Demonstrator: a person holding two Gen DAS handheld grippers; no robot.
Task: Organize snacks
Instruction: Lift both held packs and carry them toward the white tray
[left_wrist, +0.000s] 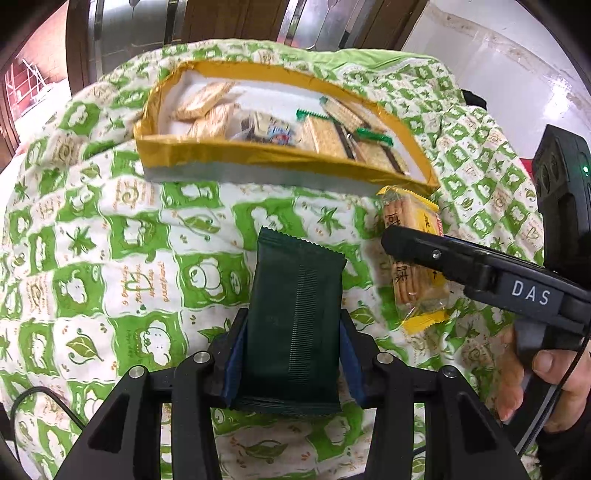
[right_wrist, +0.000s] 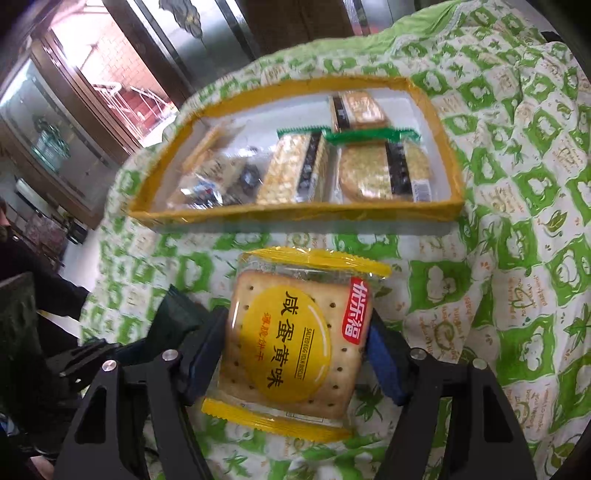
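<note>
A quilted green-and-white cloth printed with leaves (left_wrist: 110, 258) covers the whole surface. On it, in the upper middle of both views, rests a shallow white tray with a yellow-taped rim (left_wrist: 258, 157) (right_wrist: 295, 214), holding wrapped biscuit packets (right_wrist: 384, 170).

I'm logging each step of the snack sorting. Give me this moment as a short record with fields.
surface: green and white patterned cloth
tray: yellow-rimmed tray, already holding several cracker packets
left gripper: shut on dark green packet
right gripper: shut on yellow biscuit packet
position: both packets are on the near side of the tray, not yet in it
</note>
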